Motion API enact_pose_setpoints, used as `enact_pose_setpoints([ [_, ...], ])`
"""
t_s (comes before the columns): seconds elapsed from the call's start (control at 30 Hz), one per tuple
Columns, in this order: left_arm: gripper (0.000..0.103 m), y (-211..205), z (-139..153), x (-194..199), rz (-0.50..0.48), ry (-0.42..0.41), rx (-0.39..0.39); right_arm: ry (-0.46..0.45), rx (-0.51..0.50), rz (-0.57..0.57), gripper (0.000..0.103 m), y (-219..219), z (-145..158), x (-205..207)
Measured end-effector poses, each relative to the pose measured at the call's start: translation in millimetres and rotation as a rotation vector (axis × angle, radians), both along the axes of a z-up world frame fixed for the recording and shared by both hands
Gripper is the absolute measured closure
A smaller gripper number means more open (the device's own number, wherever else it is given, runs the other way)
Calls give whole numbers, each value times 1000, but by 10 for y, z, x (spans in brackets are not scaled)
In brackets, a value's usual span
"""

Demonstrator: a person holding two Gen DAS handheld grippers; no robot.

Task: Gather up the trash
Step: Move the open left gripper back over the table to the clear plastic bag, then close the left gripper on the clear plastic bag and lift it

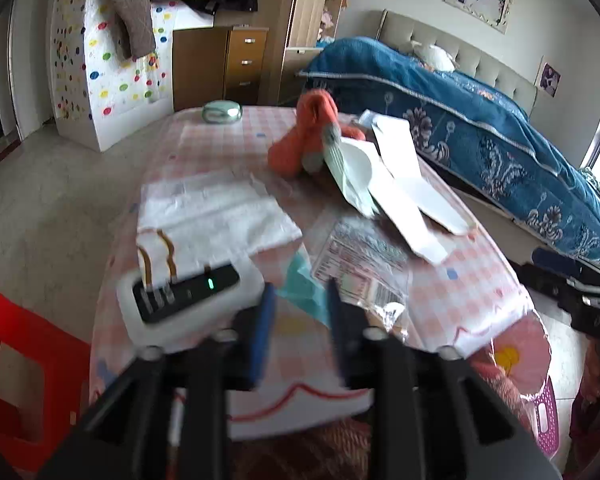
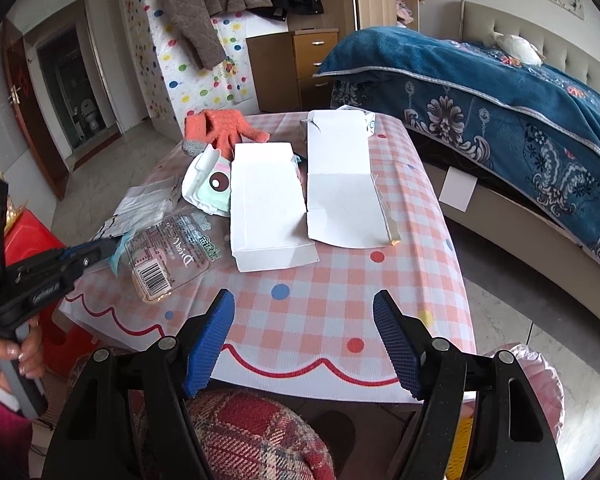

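Observation:
Trash lies on a table with a pink checked cloth (image 2: 332, 292). A clear plastic wrapper with a barcode (image 2: 168, 256) lies at the near left; it also shows in the left wrist view (image 1: 360, 260). Two flattened white cardboard boxes (image 2: 266, 216) (image 2: 340, 184) lie in the middle. A round mint and white wrapper (image 2: 206, 184) lies beside an orange glove (image 2: 224, 130). My left gripper (image 1: 300, 304) is open, its fingertips over a teal scrap (image 1: 304, 284) next to the clear wrapper. My right gripper (image 2: 304, 320) is open and empty above the table's near edge.
A white power strip (image 1: 188, 300) and white plastic bag (image 1: 212, 212) sit at the table's left. A red stool (image 1: 20, 360) stands left. A pink-lined bin (image 2: 540, 392) stands at the right front. A bed with a blue blanket (image 2: 500, 92) stands right. A small green case (image 1: 222, 112) sits at the far edge.

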State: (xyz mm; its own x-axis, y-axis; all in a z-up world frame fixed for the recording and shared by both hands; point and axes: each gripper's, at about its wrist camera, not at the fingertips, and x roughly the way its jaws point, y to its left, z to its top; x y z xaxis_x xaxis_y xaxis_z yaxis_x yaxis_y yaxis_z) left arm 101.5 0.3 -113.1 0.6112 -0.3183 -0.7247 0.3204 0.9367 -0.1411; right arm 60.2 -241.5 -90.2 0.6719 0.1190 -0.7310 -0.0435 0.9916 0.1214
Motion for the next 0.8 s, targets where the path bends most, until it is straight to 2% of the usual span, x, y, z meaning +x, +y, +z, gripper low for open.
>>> enact_pose_setpoints([
  [0.07,35,-15,-30,-50,8,5,14,0,1,-2,31,-8,-7,-28],
  [0.17,29,-86,-95,-36,-6,23,37,1,3,-2,31,-14,-14,-46],
  [0.37,26,-298,-181,64,-62,38,78,3,6,-5,31,-30,-22,-60],
  [0.5,23,-504,-274,145,-105,52,149,3,9,-18,30,-83,-30,-65],
  [0.67,11,-655,-355,163,-131,66,213,9,12,-29,30,-136,-55,-65],
  [0.77,11,-711,-364,161,-149,66,236,13,16,-33,30,-164,-69,-47],
  [0.8,16,-705,-361,165,-144,68,236,13,16,-34,30,-168,-73,-47],
])
